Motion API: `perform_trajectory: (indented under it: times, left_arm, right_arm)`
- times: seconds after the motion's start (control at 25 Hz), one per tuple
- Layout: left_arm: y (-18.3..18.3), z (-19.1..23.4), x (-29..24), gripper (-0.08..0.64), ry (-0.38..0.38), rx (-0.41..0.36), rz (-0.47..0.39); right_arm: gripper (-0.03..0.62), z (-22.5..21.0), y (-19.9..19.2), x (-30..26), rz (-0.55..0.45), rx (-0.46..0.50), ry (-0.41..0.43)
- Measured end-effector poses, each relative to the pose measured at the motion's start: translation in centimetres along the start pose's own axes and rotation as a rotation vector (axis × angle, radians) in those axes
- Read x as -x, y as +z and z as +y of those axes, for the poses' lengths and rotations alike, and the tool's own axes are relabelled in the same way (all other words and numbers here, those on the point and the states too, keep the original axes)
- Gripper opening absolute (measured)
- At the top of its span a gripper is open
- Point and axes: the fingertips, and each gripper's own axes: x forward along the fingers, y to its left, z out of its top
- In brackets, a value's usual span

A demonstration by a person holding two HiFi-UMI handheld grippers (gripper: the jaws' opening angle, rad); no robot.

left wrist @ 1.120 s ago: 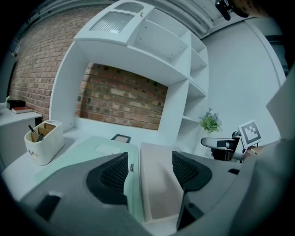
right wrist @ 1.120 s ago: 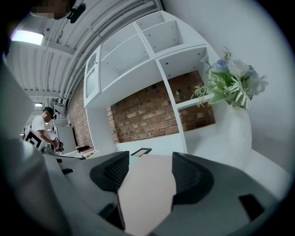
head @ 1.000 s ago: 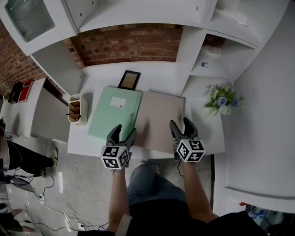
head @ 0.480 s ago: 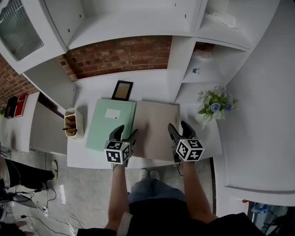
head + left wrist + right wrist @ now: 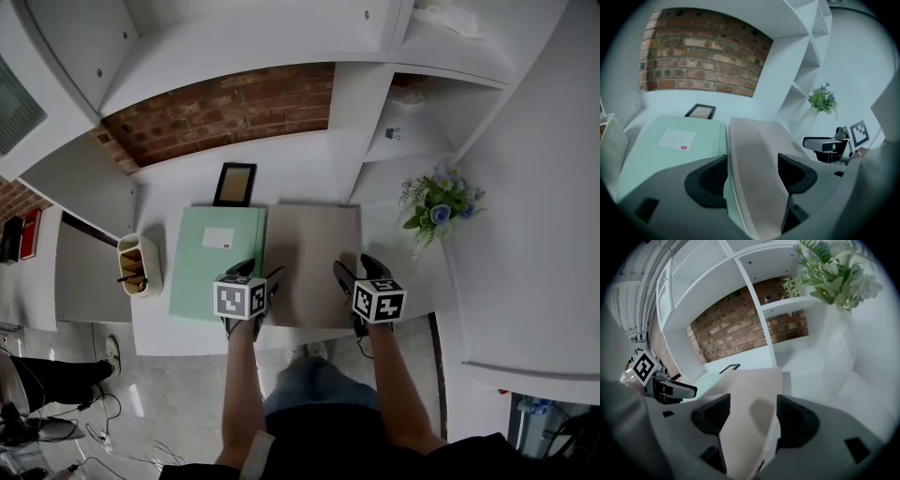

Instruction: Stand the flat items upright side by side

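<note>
grasp step: left gripper [image 5: 261,270] jaws just opening wider, right gripper [image 5: 354,264] wide, both straddling beige folder [image 5: 314,239], unclamped; next pinch, tip upright.

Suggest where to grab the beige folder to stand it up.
The near edge, toward its right corner, coming in from the front. The beige folder lies flat on the white desk, its left side close against the green folder, so there is little room there; the near and right edges are free. Probably slip one jaw under, pinch, then tip it upright.
</note>
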Motion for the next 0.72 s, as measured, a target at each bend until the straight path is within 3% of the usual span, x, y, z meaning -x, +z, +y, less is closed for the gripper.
perform_trajectory:
  times: [0.32, 0.72]
  left_arm:
    - [-1.0, 0.4, -2.8, 0.305, -0.035, 0.033, 0.122]
    - [-1.1, 0.8, -5.3, 0.307, -0.082, 0.003, 0.238]
  right_arm:
    - [0.291, -0.8, -1.9, -2.2, 0.116, -0.090, 0.020]
    - [0.293, -1.6, -2.9, -3.5, 0.190, -0.150, 0.035]
